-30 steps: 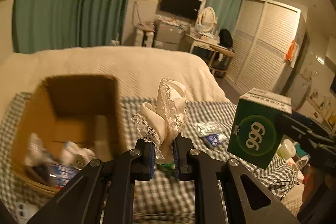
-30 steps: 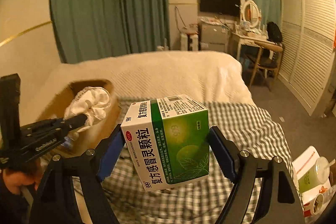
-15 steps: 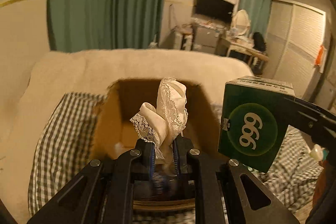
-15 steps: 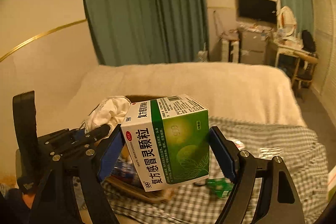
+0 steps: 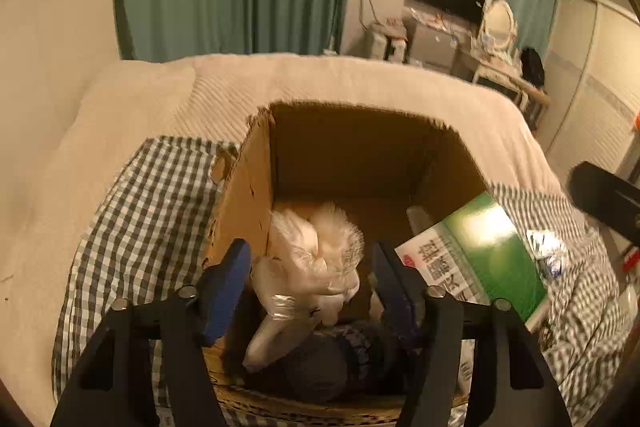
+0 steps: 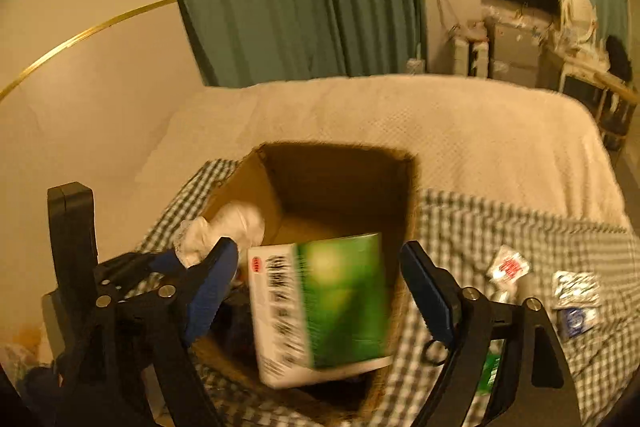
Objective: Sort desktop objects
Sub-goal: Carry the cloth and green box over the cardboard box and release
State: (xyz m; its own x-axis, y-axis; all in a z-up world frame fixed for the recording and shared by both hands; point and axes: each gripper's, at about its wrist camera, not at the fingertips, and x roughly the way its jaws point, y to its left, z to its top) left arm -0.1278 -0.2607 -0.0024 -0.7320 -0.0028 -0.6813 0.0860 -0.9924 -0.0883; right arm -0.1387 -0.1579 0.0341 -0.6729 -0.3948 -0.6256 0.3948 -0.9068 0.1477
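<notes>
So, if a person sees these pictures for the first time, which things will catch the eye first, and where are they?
The green and white medicine box strikes first: blurred and tilted, it hangs free between the open fingers of the right gripper over the cardboard box. Next is the white lace cloth, loose between the open fingers of the left gripper over the same box. Small packets lie on the checked cloth to the right.
</notes>
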